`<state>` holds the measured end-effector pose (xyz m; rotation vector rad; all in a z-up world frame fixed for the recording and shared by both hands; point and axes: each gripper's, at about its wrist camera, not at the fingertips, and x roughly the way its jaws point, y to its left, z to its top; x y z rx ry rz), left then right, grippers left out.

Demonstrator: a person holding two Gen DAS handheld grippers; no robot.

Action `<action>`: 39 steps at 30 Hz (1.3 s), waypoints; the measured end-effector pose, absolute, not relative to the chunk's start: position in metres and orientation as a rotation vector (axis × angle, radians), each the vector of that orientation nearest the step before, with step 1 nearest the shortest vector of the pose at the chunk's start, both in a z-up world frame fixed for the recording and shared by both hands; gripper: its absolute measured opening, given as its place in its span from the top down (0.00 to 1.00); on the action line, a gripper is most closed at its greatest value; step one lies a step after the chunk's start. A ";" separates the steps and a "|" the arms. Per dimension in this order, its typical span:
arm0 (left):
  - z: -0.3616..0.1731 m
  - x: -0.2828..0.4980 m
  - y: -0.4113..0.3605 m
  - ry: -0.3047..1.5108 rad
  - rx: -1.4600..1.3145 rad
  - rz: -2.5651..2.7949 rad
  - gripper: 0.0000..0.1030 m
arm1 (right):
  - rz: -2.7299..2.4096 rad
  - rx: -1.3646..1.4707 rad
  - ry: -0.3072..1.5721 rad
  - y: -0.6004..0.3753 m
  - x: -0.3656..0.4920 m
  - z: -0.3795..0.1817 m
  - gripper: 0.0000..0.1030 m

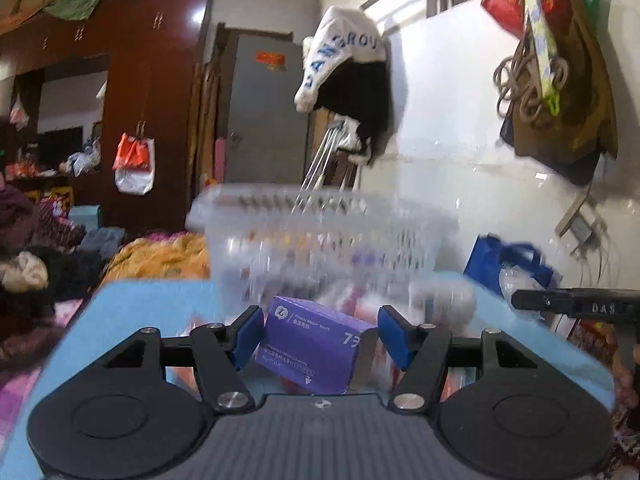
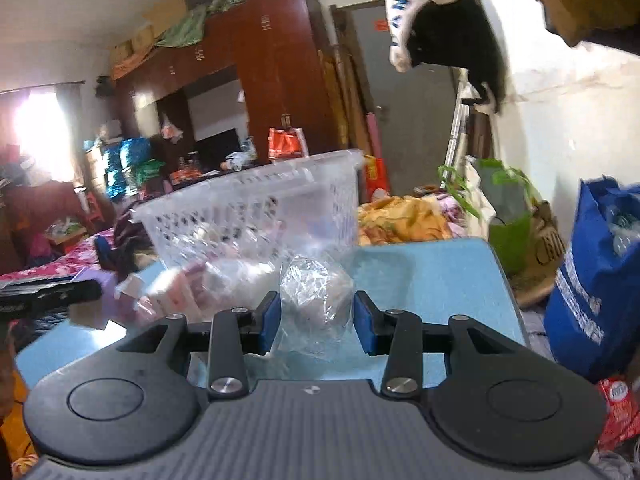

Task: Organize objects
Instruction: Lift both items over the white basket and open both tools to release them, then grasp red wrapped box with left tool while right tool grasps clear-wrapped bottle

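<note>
A purple box lies tilted between the fingers of my left gripper; the left pad touches it, the right pad stands a little off, so the jaws are open. Behind it a clear plastic basket stands on the light blue table, blurred. In the right wrist view my right gripper is open around a crinkled clear plastic bag, without squeezing it. The basket stands behind, with several pink and purple boxes spilled in front of it.
The other gripper's black tip shows at the right of the left wrist view and also at the left of the right wrist view. A blue shopping bag stands right of the table. A bed with yellow bedding lies behind.
</note>
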<state>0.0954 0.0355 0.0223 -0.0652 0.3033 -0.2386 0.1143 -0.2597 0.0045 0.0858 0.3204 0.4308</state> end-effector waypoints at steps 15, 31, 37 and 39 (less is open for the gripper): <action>0.099 0.251 0.021 0.307 -0.075 -0.128 0.35 | 0.481 -0.087 0.209 -0.157 0.221 0.070 0.58; 0.048 0.153 0.056 0.314 -0.025 -0.131 0.15 | 0.517 0.087 0.328 -0.228 0.128 0.003 0.00; 0.011 0.141 0.093 0.420 -0.081 -0.020 0.15 | 0.565 0.135 0.462 -0.231 0.137 -0.016 0.00; 0.008 0.143 0.102 0.438 -0.110 -0.032 0.15 | 0.551 0.091 0.480 -0.222 0.141 -0.018 0.00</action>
